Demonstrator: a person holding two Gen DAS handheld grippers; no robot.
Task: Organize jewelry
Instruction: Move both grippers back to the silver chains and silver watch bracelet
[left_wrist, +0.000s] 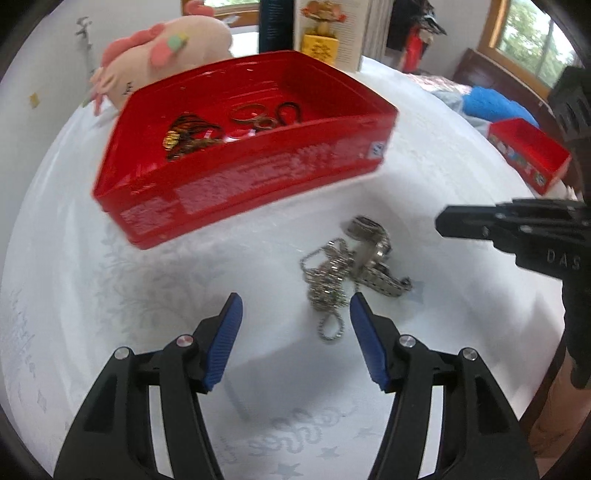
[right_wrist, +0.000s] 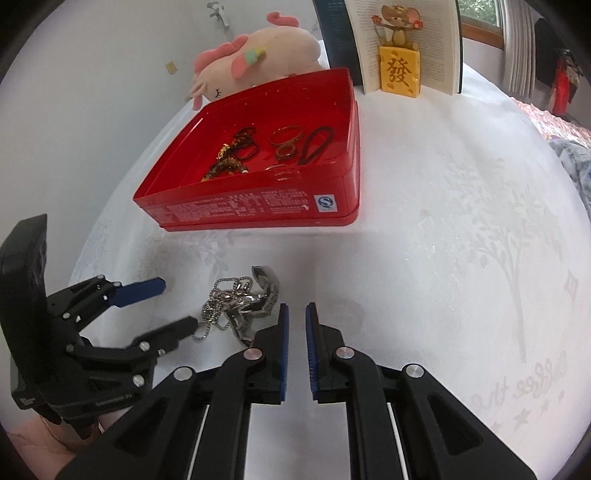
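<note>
L gripper (left_wrist: 295, 314) tilted down, jaws apart over chain (left_wrist: 327, 288); R gripper (right_wrist: 296, 314) nearly closed, empty.

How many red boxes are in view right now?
2. The large red tin sits mid-table holding jewelry, in front of the plush toy. A smaller red box lies at the table's far right edge, seen only from the left wrist. Others may be hidden.
</note>
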